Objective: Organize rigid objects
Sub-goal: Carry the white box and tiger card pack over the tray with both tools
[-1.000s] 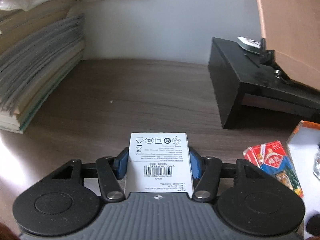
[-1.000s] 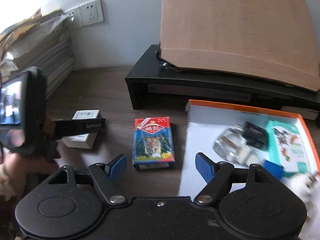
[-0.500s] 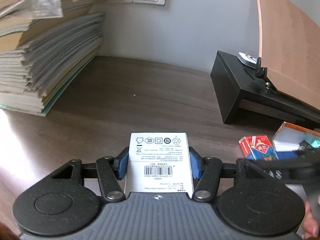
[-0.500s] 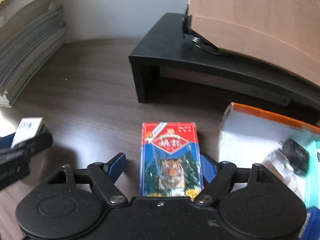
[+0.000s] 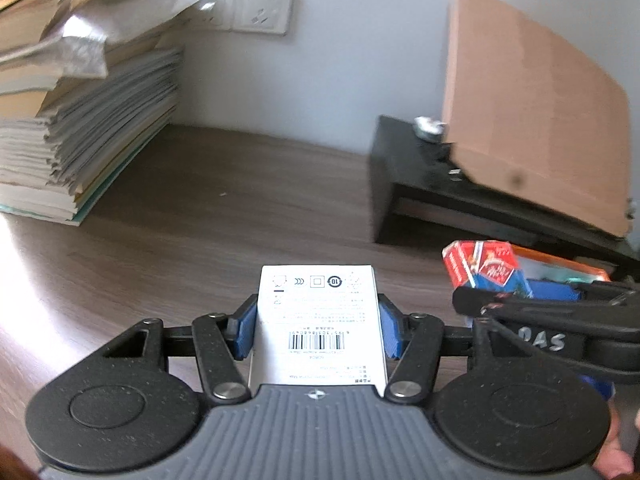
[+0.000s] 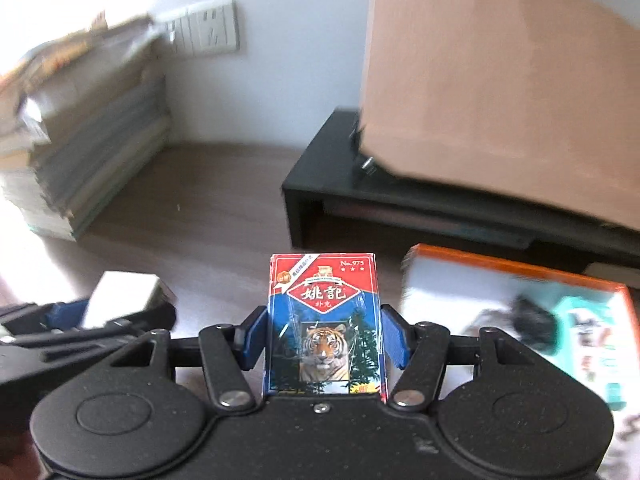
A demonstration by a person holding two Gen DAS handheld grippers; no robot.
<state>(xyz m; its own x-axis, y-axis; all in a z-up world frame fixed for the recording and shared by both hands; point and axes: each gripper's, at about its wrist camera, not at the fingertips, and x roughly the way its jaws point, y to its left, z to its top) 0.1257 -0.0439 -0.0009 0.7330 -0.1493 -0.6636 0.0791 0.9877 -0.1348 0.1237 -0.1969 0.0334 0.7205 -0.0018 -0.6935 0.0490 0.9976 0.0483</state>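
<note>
My left gripper (image 5: 318, 330) is shut on a white box (image 5: 318, 312) with a barcode and holds it above the wooden desk (image 5: 240, 208). My right gripper (image 6: 324, 336) is shut on a red and blue playing card pack (image 6: 324, 320) with a tiger picture, lifted off the desk. In the left wrist view the card pack (image 5: 486, 268) and the right gripper (image 5: 548, 316) show at the right. In the right wrist view the white box (image 6: 124, 294) and the left gripper (image 6: 80, 332) show at the left.
A tall stack of books and papers (image 5: 80, 132) stands at the back left. A black monitor riser (image 6: 440, 208) with a leaning cardboard sheet (image 6: 500, 80) stands at the back right. An orange-rimmed tray (image 6: 520, 276) with several small items lies on the right.
My right gripper closed on the card pack and lifted it off the desk. My left gripper rose with the white box still in it. Both grippers now sit side by side.
</note>
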